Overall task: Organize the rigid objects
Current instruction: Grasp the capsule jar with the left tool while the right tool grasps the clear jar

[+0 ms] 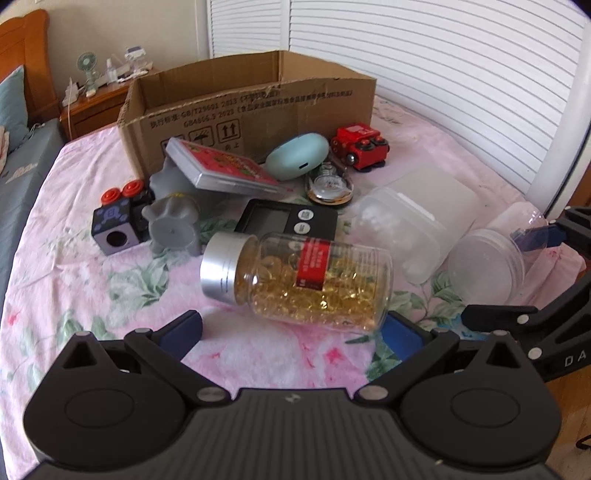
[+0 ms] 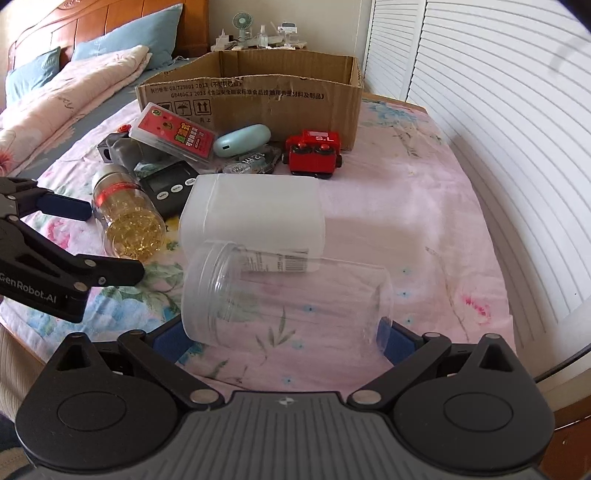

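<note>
Hardly begun: the wide-open left gripper (image 1: pixel 291 328) flanks the capsule-filled clear bottle (image 1: pixel 295 277), the wide-open right gripper (image 2: pixel 284 338) flanks the empty clear plastic jar (image 2: pixel 284 291), and the rest lies ahead of them outside the brown cardboard box (image 2: pixel 251 96).

White louvered doors (image 2: pixel 498 129) are seen right of the bed (image 2: pixel 424 206); a wooden headboard (image 2: pixel 96 26) and nightstand (image 1: pixel 92 107) are lit by daylight.

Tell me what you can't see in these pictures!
- Inside of the cardboard box: both views look at its front wall, which hides whatever lies within.
- Grey toy: in the left view the red card case lies over its back part.
- Label on the clear jar: right view, print too small to read.
- Black timer screen: the pill bottle covers its front edge.
</note>
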A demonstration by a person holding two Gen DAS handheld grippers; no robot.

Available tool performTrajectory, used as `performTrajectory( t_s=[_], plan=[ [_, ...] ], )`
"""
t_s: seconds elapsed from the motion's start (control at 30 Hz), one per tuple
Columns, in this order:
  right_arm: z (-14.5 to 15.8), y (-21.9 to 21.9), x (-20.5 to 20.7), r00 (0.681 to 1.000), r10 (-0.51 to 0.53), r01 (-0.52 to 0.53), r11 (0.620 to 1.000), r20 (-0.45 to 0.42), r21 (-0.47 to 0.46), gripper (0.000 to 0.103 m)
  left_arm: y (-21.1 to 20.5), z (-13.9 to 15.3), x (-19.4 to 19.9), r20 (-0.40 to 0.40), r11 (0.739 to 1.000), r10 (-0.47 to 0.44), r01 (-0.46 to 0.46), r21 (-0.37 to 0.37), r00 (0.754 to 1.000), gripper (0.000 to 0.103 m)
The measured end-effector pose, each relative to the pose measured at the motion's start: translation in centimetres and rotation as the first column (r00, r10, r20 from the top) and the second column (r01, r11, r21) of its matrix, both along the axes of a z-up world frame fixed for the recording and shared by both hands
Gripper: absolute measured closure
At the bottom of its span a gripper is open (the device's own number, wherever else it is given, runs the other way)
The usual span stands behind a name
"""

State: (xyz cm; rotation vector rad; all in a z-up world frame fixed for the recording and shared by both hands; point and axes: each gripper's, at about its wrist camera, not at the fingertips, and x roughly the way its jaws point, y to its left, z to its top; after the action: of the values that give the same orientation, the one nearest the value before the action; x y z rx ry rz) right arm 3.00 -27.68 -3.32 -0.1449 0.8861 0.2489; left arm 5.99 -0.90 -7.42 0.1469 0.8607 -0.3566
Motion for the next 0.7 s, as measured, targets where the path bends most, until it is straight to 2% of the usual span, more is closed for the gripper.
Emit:
performTrajectory(
  t_s=[0.1,0.37,0.7],
  plan=[
    [-0.1,-0.1,-0.3,1.000,0.002,-0.002,1.000,0.013,0.002,0.000,-0.2,0.0,0.2,0.015,1.000,-0.010,0.009,0.003,1.000,0.001],
    [-0.2,0.0,-0.4,0.999,0.007,-0.007,1.000,0.035,0.007,0.000,-1.3,0.6,0.6,0.101,0.996,-0.052,0.045,0.074,0.994,0.001],
    [-0.1,0.2,0.0,1.000,0.003,-0.003,1.000,0.029,0.004,0.000,-1.3,0.5,1.3,0.086,0.997,-0.073,0.069,0.046,0.994,0.005]
  ],
)
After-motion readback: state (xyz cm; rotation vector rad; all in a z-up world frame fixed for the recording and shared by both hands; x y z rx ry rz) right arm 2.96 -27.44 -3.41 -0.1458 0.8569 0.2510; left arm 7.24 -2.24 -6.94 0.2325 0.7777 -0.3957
